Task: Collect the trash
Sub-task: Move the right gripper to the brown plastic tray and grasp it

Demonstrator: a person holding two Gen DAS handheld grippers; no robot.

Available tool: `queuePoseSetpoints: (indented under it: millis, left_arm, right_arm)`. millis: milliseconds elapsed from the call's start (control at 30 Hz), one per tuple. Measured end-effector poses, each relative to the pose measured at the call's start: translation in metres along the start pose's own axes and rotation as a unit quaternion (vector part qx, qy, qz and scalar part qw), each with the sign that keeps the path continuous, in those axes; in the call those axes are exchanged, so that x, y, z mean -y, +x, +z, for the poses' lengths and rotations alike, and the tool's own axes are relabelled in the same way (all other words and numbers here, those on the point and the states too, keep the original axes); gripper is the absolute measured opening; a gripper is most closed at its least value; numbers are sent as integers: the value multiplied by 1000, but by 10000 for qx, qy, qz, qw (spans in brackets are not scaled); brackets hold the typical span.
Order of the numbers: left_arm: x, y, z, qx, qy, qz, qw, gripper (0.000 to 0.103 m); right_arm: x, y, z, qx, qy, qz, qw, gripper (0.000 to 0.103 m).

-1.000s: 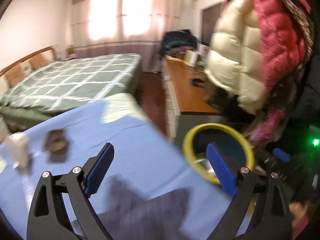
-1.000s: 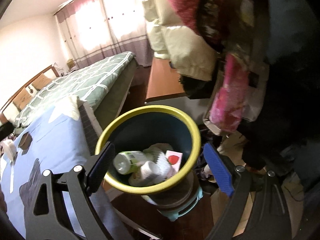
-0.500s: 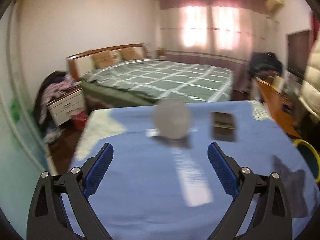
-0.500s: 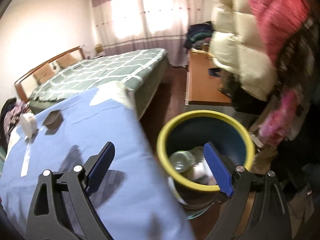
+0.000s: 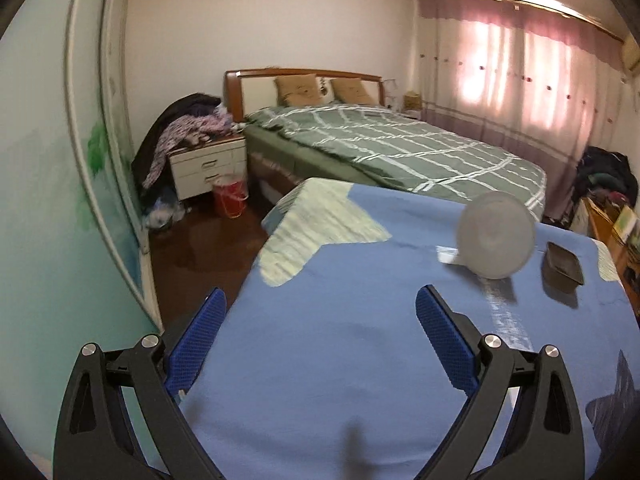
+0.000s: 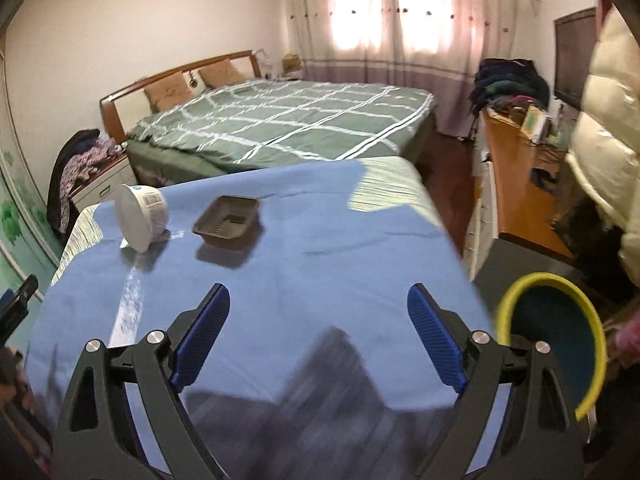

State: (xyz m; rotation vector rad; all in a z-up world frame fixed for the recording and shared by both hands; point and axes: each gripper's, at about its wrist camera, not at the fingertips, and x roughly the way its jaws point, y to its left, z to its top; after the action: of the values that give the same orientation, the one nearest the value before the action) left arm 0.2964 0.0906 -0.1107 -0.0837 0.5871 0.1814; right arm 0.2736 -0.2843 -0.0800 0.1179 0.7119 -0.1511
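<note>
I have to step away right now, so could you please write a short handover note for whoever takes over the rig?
Left gripper: open, empty, above the blue-covered table.
Right gripper: open, empty, over the table's near edge.
On the table: a white cup lying on its side and a brown tray beside it, apart.
Yellow-rimmed bin stands off the table's right side.
Done: nothing visible here confirms it; the bin's contents are hidden.
Left: cup and tray into the bin.

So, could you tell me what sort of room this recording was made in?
It looks like a home bedroom: a double bed with a green checked cover and wooden headboard, a bedside cabinet piled with clothes, and a curtained window. The work surface is a blue-covered table.
</note>
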Motion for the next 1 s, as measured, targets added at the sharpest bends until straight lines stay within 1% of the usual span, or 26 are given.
queuePoseSetpoints:
  millis: [100, 167, 233, 300, 433, 500, 633, 700, 767, 833, 867, 1000]
  left_arm:
    - [-2, 7, -2, -144, -124, 16, 9998, 95]
    - [0, 5, -2, -156, -191, 7, 9997, 95]
    - [-1, 7, -2, -208, -254, -10, 9995, 95]
    - [-3, 9, -3, -273, -330, -26, 9991, 95]
    - [-6, 13, -2, -400, -470, -53, 9981, 95]
    - [-7, 14, -3, -441, -518, -62, 9977, 95]
    - [-6, 15, -3, -485, -511, -79, 9975, 95]
    - [-4, 15, -3, -497, -478, -93, 9976, 95]
    - [-3, 16, -3, -496, -458, -106, 9977, 95]
    - [-1, 17, -3, -499, -456, -111, 9977, 95]
    - [-1, 17, -3, -500, -456, -110, 9976, 95]
    - [1, 16, -4, -504, -449, -120, 9976, 95]
  right_arm:
    - [-29, 19, 10, 32, -203, 6, 9998, 86]
    - [-45, 32, 16, 62, -273, -4, 9996, 90]
    - [-60, 47, 21, 62, -353, -64, 9993, 92]
    - [-74, 68, 26, -29, -427, -179, 9989, 93]
    - [-85, 107, 34, -382, -272, -247, 9986, 93]
    - [-89, 123, 38, -486, -175, -292, 9982, 93]
    - [-95, 141, 43, -649, -100, -361, 9972, 93]
    - [-99, 150, 46, -750, -119, -474, 9960, 93]
    - [-98, 156, 48, -811, -34, -504, 9954, 90]
    - [-97, 161, 48, -895, -49, -533, 9945, 68]
    - [-95, 164, 48, -963, -31, -502, 9941, 68]
    - [-84, 156, 42, -965, -14, -478, 9942, 67]
